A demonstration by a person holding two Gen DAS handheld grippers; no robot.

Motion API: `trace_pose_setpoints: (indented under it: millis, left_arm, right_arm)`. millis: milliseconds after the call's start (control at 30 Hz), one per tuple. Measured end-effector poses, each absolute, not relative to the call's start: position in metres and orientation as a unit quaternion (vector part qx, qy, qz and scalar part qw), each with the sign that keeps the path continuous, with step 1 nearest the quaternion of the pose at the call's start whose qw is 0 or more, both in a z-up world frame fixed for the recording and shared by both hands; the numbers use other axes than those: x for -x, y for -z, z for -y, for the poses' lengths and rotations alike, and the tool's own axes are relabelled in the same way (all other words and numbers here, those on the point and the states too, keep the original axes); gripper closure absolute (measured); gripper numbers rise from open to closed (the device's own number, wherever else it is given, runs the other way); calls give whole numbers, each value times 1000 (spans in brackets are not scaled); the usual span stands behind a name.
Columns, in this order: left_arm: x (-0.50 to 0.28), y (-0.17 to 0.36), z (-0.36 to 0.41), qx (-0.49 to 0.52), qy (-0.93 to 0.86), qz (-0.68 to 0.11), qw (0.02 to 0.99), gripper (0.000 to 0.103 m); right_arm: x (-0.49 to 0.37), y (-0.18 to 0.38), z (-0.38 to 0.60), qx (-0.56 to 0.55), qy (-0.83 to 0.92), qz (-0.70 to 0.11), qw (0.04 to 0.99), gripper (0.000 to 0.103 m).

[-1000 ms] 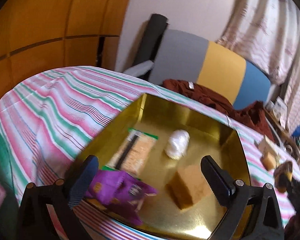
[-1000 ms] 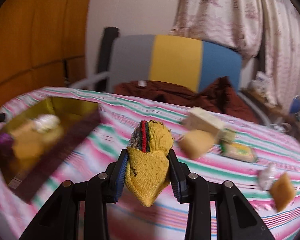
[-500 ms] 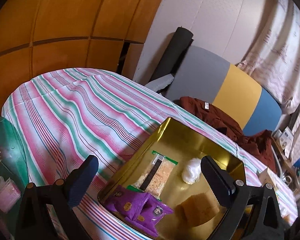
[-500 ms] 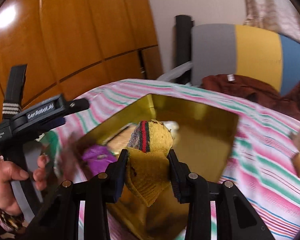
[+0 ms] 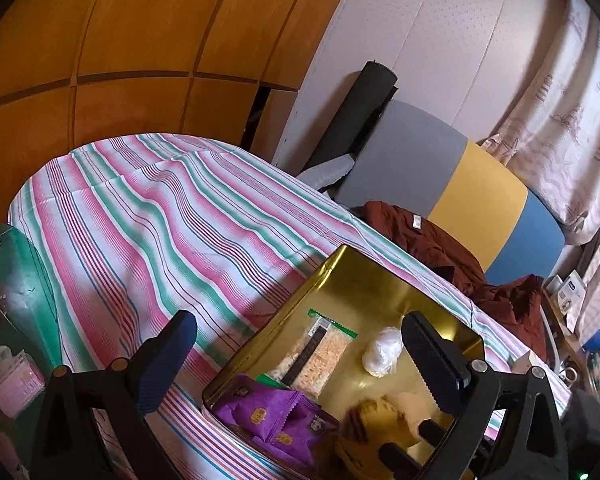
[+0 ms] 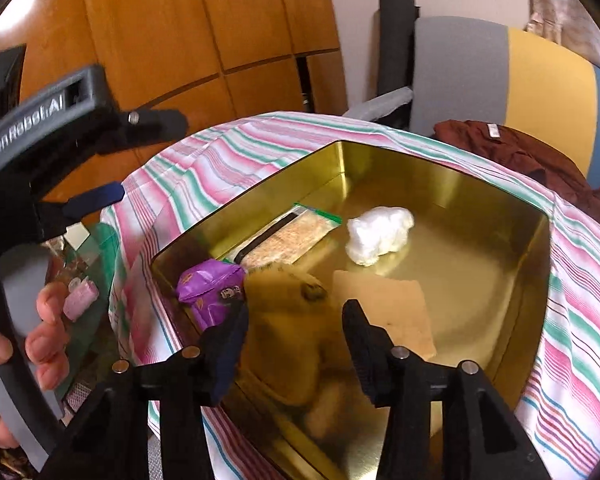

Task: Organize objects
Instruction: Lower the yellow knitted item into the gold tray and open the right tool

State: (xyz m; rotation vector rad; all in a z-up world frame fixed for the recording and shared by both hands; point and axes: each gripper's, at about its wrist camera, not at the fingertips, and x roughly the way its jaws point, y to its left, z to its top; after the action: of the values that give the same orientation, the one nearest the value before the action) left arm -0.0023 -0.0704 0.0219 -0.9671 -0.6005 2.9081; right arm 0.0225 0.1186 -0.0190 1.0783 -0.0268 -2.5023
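A round table draped in a pink, green and white striped cloth (image 5: 148, 216) is set before orange wood panelling (image 5: 120, 40) and a grey, yellow and blue chair back (image 5: 452, 184). On it lies a shallow, glossy gold metal tray (image 6: 440, 168). The knitted mustard-yellow sock (image 6: 288, 320) is seen inside the tray's near edge, blurred, its long axis running toward the right gripper (image 6: 296, 328), whose fingers are parted around it without clear contact. The left gripper (image 5: 300, 354) is spread wide, empty.

Sock (image 6: 288, 320) in tin (image 6: 440, 168) (beside pouch (image 6: 210, 292))
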Motion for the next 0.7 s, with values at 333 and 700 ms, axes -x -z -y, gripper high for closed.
trace_pose_setpoints:
  millis: [333, 700]
  left_arm:
    - [-1, -16, 50, 325, -928, 179, 35, 0]
    - [-16, -9, -9, 346, -922, 125, 124, 0]
  right_arm:
    - [-30, 2, -171, -367, 914, 65, 159, 53]
    - [-47, 3, -251, -370, 921, 103, 69, 53]
